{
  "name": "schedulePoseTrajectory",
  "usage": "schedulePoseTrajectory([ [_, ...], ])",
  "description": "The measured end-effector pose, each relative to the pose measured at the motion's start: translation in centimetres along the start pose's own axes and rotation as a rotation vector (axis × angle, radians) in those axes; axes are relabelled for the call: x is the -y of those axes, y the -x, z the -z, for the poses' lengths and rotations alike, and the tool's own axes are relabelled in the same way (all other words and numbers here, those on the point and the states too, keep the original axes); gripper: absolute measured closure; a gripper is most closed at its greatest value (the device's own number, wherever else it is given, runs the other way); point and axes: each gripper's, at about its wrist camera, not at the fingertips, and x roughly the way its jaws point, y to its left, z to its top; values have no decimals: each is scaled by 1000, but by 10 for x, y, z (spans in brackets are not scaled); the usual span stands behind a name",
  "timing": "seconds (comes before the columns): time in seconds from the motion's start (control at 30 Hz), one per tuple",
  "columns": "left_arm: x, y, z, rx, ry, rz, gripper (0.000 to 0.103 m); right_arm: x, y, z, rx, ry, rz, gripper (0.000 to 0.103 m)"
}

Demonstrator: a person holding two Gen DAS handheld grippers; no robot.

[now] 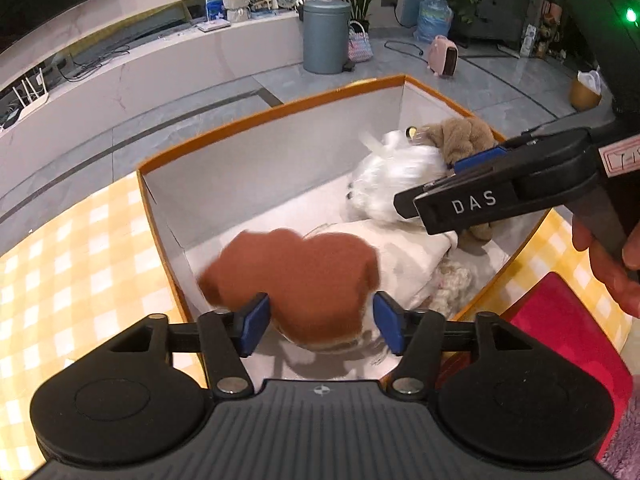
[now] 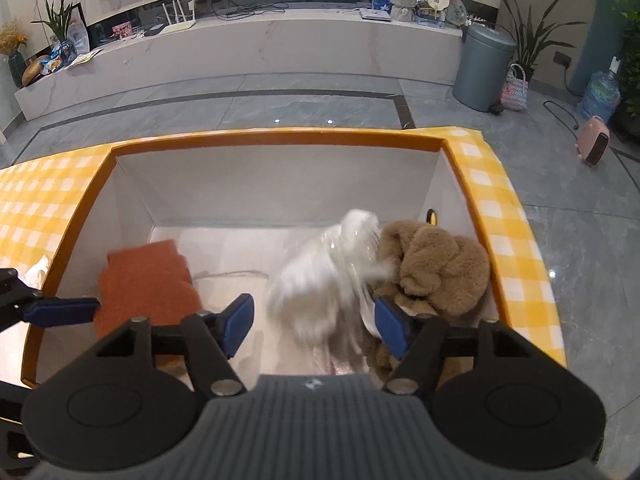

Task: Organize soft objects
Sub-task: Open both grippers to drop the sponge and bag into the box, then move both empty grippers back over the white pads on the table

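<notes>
A big box with an orange rim and white walls (image 2: 280, 136) sits on a counter with a yellow and white checked cloth (image 1: 60, 248). In the left wrist view, the left gripper (image 1: 320, 322) hangs over the box with its blue fingers (image 1: 254, 320) spread apart. A blurry rust-orange soft cloth toy (image 1: 296, 276) sits between them, and the fingers are not squeezing it. Its bottom part is hidden behind the gripper. In the right wrist view, the right gripper (image 2: 314, 326) also has its fingers let go and wide. A fuzzy white plush thing (image 2: 328, 276) is between them, so blurred that I cannot tell its shape. A brown furry teddy toy (image 2: 436, 268) lies at 3 o'clock from it, touching it, in the box corner. A cream folded cloth (image 1: 404, 256) lies under the toys. A hand (image 1: 608, 268) is cut off at the left wrist view's edge.
</notes>
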Motion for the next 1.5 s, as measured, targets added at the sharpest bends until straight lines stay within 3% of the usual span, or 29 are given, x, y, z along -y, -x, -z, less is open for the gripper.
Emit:
schedulePoseTrajectory([
  [0.1, 1, 8, 1, 25, 0, 2, 24, 2, 6, 0, 12, -8, 15, 24],
  [0.33, 9, 35, 5, 82, -3, 14, 22, 3, 29, 1, 48, -19, 33, 23],
  [0.6, 14, 92, 21, 220, 43, 20, 22, -6, 82, 21, 161, -23, 61, 22],
  [0.67, 15, 105, 28, 249, 68, 30, 22, -12, 99, 32, 198, -22, 55, 12],
  [0.97, 21, 161, 77, 387, 121, 60, 22, -46, 157, 105, 372, -52, 45, 11],
  [1.07, 22, 171, 97, 415, 124, 31, 22, -59, 166, 133, 401, -86, 38, 10],
  [1.3, 20, 175, 147, 416, 137, -51, 24, -96, 174, 187, 439, -109, 49, 8],
  [1.5, 9, 174, 183, 363, 156, -91, 24, -128, 165, 219, 425, -34, 53, 8],
])
